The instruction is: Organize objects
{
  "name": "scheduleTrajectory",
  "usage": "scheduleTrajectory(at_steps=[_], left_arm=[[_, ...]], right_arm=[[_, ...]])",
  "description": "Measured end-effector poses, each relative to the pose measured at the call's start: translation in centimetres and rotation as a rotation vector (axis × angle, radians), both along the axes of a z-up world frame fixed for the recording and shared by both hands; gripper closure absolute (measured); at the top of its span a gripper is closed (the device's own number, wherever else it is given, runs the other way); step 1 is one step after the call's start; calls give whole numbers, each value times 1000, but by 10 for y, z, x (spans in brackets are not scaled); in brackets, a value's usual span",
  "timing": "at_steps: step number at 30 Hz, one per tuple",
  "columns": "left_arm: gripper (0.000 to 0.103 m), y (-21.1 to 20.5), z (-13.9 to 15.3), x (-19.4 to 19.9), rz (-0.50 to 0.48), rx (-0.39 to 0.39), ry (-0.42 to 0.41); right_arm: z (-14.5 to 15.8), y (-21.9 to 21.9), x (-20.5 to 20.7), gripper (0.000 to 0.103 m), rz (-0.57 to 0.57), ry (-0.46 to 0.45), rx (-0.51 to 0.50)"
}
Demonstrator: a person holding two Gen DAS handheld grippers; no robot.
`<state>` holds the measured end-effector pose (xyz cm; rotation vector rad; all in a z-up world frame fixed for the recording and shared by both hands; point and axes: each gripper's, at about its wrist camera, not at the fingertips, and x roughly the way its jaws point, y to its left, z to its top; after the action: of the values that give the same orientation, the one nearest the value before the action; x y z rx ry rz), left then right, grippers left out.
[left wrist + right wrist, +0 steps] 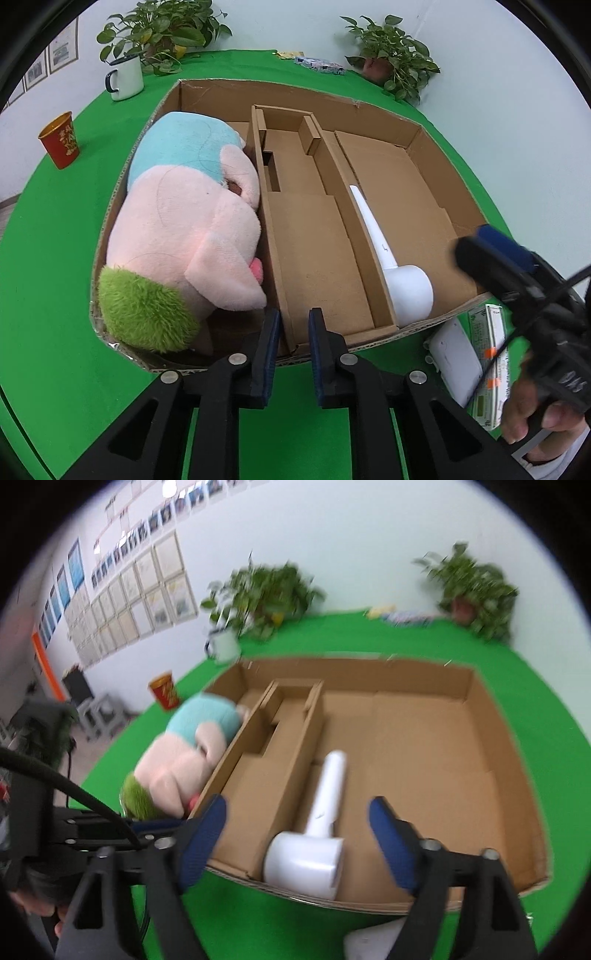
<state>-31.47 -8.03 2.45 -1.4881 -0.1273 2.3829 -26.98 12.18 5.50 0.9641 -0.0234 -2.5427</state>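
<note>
A shallow corrugated cardboard box [436, 158] lies on a green felt-like cloth [55, 258]. Folded cardboard walls split it into three lengthwise bays: a left bay, a narrow middle bay [314, 251] with a notched insert, and a wide right bay.

The left bay is filled by a plush toy [184, 229] of soft pink pile, with a pale blue cap-like part at the far end and a shaggy green tuft at the near end.

In the right bay lies a hair dryer [314, 845] of smooth white plastic. Its round barrel sits at the near wall and its tapered handle runs away along the divider.

The left gripper [291, 354] hangs over the near rim by the middle bay. Its blue ribbed pads [271, 347] stand nearly closed, a narrow gap between them and nothing in it.

The right gripper [295, 842] stands wide apart above the dryer's barrel. Its blue pads [388, 834] are clear of the barrel on both sides and hold nothing. This view is motion-blurred.

On the cloth by the box's near right corner lie a flat white case [454, 362] and a printed carton [487, 354], side by side. Beyond the box stand a white enamel mug [125, 77], a red paper cup [61, 140] and two leafy potted plants [391, 55].
</note>
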Motion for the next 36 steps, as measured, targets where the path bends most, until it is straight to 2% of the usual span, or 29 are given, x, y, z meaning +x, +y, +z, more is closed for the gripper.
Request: scheduleTrajectory(at_steps=[1, 3, 5, 11, 18, 22, 25, 26, 28, 31, 33, 34, 36], left_arm=[[87, 1, 0, -1, -5, 4, -2], [74, 4, 1, -2, -10, 8, -3], [68, 6, 1, 0, -6, -16, 10], [57, 3, 19, 17, 14, -63, 122], [41, -5, 53, 46, 57, -85, 290], [32, -7, 62, 62, 79, -98, 360], [12, -2, 71, 78, 88, -94, 456], [2, 0, 72, 86, 92, -83, 493], [1, 3, 74, 100, 100, -74, 546], [1, 10, 64, 114, 90, -47, 556], [1, 15, 54, 119, 73, -23, 536], [1, 19, 48, 121, 56, -9, 518], [1, 27, 36, 125, 37, -4, 484]], right_arm=[[2, 3, 1, 23, -6, 5, -1], [3, 12, 4, 23, -10, 8, 2], [1, 17, 7, 23, -14, 4, 13], [-6, 22, 19, 22, -26, 24, 40], [-15, 30, 4, 22, -15, -95, -57], [-17, 29, 15, 22, -41, -77, -24], [-18, 32, 29, 19, -62, -43, 38], [-19, 36, 34, 19, -64, -38, 38], [-21, 50, 50, 19, -57, -12, 29], [-35, 63, 75, 19, 6, 12, 71], [-47, 64, 83, 19, 72, -21, 86], [-58, 63, 85, 19, 114, -74, 78], [-69, 61, 84, 19, 128, -129, 75]])
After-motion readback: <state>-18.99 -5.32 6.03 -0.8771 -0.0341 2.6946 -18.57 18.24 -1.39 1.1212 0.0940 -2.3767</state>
